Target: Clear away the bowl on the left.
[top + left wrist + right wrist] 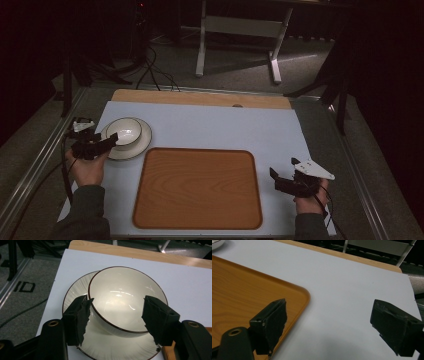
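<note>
A cream bowl point(124, 131) with a dark rim stands on a cream plate point(143, 145) at the left of the pale blue mat. My left gripper point(107, 138) reaches it from the near left. In the left gripper view the bowl point(125, 297) lies between the jaws of the left gripper point(116, 307), and each pad stands close to its near wall, above the plate point(75, 287). I cannot tell if the pads touch it. My right gripper point(276, 181) hovers open and empty just right of the wooden tray point(197, 187). The right gripper point(329, 315) hangs over bare mat beside the tray point(237, 290).
The pale blue mat point(225, 125) covers most of the table, with a strip of wooden tabletop point(200, 97) behind it. Metal rails run along both sides. Cables and a white desk frame point(240, 30) stand on the floor beyond.
</note>
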Available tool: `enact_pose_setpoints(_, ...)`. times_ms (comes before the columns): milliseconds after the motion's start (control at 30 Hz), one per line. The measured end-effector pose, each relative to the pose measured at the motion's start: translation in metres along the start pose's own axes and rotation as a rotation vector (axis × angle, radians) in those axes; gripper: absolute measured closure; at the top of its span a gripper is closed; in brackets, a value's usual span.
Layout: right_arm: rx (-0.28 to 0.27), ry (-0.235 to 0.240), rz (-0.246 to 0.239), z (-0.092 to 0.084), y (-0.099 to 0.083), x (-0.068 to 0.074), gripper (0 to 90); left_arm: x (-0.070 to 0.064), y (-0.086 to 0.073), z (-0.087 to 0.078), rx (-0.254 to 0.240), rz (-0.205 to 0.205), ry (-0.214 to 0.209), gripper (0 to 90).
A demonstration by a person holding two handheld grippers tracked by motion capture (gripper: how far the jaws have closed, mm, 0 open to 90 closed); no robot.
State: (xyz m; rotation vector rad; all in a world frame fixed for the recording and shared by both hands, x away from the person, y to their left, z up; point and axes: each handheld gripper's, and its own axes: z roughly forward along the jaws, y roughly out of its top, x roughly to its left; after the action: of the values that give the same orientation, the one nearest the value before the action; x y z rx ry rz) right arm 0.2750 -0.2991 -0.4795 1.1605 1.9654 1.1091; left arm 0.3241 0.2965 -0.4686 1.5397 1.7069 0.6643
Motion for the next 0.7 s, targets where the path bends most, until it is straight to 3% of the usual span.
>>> enact_pose_setpoints(333, 0.008, 0.002, -0.003, 0.001, 0.000, 0.001, 13.4, 0.004, 0.000, 0.016, 0.055, -0.054, 0.015, 43.7)
enact_pose_setpoints(700, 0.009, 0.001, 0.000, 0.002, 0.000, 0.000, 13.4, 0.010, 0.000, 0.028, 0.102, -0.084, 0.024, 49.5)
